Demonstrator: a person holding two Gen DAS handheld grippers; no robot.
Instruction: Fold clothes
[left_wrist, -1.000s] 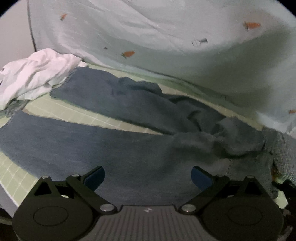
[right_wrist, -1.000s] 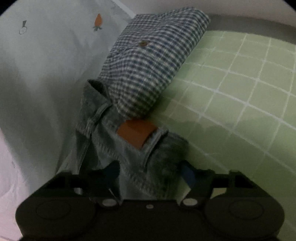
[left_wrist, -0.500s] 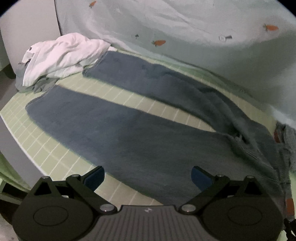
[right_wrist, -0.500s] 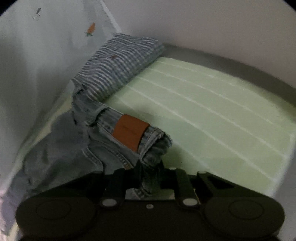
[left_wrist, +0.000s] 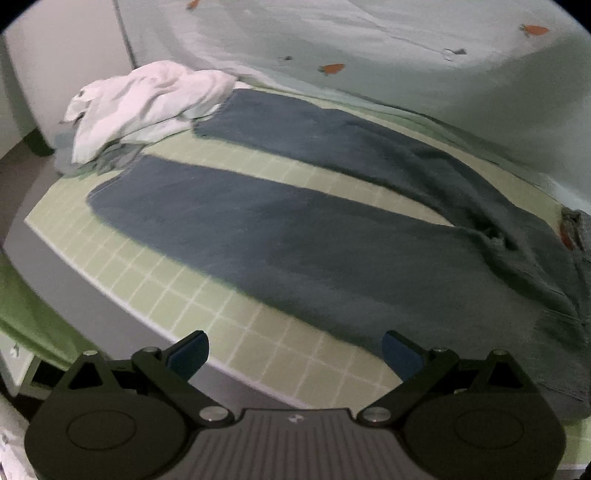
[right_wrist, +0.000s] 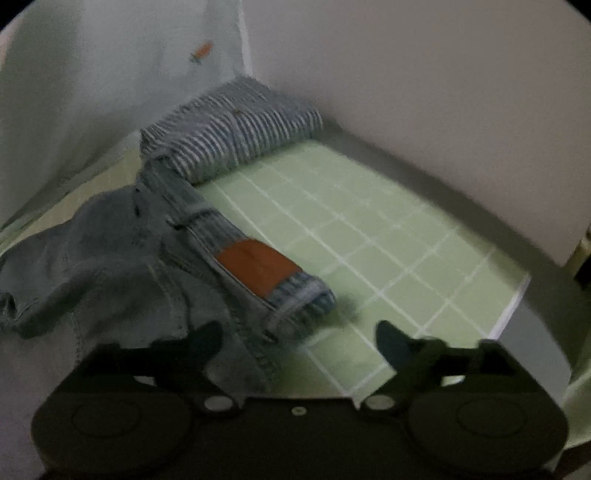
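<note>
Denim covers most of what we see: the jeans (left_wrist: 332, 236) lie flat on the green gridded mat (left_wrist: 229, 317), both legs stretched out side by side with a strip of mat between them, hems toward the crumpled white garment (left_wrist: 147, 107) at the far end. We judge they are laid out like this so one leg can be folded over the other before the length is doubled up. Our left gripper (left_wrist: 293, 352) hangs over the near edge of the mat with its jaws spread wide and nothing between them, just short of the nearer leg. In the right wrist view the waistband (right_wrist: 236, 254) lies rolled over on the mat, and our right gripper (right_wrist: 295, 341) stands over it with its jaws wide; they have just been opening, and the denim edge lies low between them but the pads do not press on it, so we count the waistband as let go. A folded checked shirt (right_wrist: 236, 129) sits just beyond the waistband, against the pale sheet (right_wrist: 92, 92) printed with small carrots, apparently set aside. The waistband carries an orange-brown patch (right_wrist: 258, 269); whatever is on it is too blurred for us to read, and we find no other legible writing.
</note>
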